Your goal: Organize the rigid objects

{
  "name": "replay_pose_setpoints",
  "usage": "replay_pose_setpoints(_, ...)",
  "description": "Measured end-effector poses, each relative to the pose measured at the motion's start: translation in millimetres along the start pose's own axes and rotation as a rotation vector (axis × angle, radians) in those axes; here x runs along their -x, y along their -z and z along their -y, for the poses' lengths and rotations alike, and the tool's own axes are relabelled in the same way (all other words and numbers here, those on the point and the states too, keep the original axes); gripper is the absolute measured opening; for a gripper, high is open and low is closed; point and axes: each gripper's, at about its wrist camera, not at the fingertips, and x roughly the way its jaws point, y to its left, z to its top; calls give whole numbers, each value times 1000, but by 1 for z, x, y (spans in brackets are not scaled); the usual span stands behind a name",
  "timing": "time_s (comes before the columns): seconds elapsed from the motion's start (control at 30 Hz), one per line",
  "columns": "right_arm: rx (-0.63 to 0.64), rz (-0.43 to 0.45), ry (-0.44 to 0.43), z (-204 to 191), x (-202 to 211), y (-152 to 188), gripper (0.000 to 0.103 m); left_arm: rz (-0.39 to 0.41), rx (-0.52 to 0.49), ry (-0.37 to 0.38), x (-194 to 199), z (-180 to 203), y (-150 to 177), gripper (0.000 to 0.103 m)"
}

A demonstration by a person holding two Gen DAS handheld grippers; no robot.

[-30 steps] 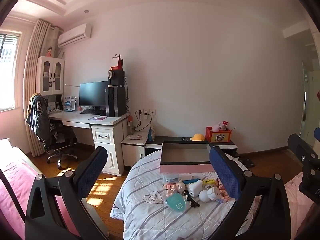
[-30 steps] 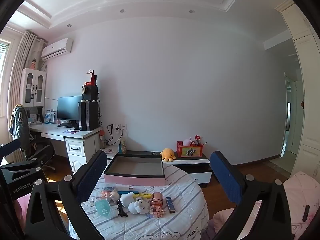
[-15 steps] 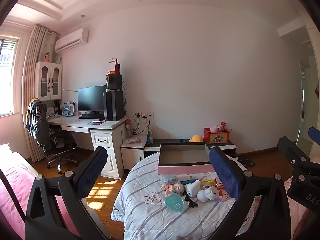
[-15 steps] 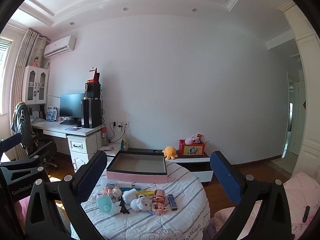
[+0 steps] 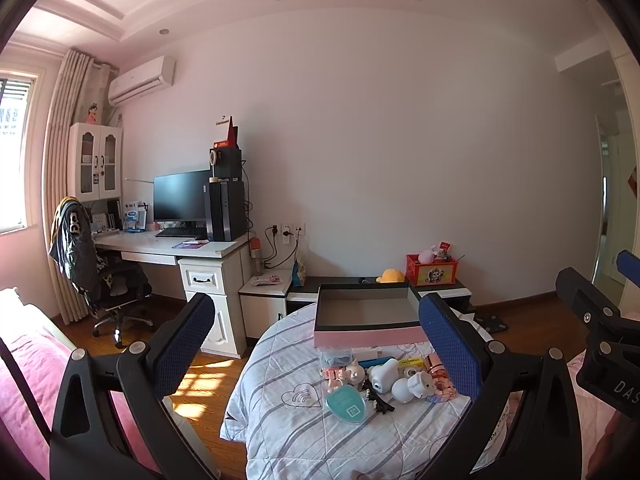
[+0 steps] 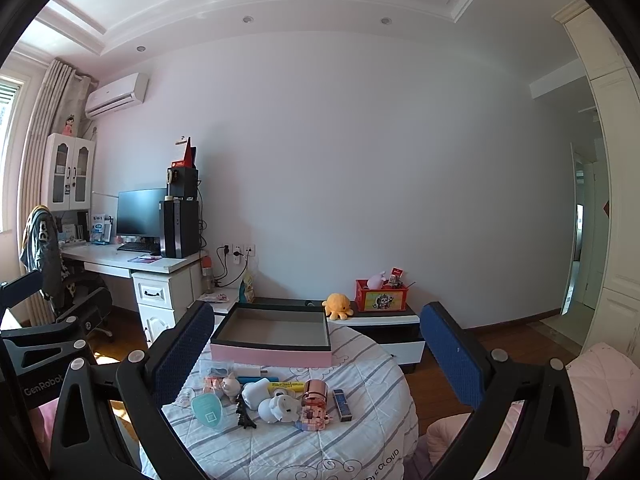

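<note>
A round table with a striped quilted cover (image 5: 288,432) (image 6: 360,440) holds an open pink box with a dark rim (image 5: 366,314) (image 6: 272,340) at its far side. In front of the box lies a cluster of small items: a teal oval case (image 5: 346,404) (image 6: 208,412), white figures (image 5: 384,374) (image 6: 276,406), a rose-gold cylinder (image 6: 315,391), a small dark box (image 6: 342,399) and a black tower figure (image 6: 245,414). My left gripper (image 5: 316,344) and right gripper (image 6: 316,352) are both open, empty and held back from the table.
A white desk (image 5: 168,248) with monitor and computer tower stands at the left, with an office chair (image 5: 104,276). A low cabinet (image 6: 384,320) behind the table carries a red toy box (image 6: 380,298) and a yellow plush (image 6: 338,304). Pink bedding (image 6: 600,380) lies right.
Both cameras have tilted slightly upward, so the table and its items sit lower in both views. Both grippers stay open. Nothing on the table has moved.
</note>
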Motion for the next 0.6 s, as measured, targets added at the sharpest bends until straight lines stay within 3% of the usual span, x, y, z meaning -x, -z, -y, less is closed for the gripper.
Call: replay_pose_setpoints(0.6, -1, -4, 8, 3, -4, 2, 103, -6, -3, 6, -1, -1, 5, 103)
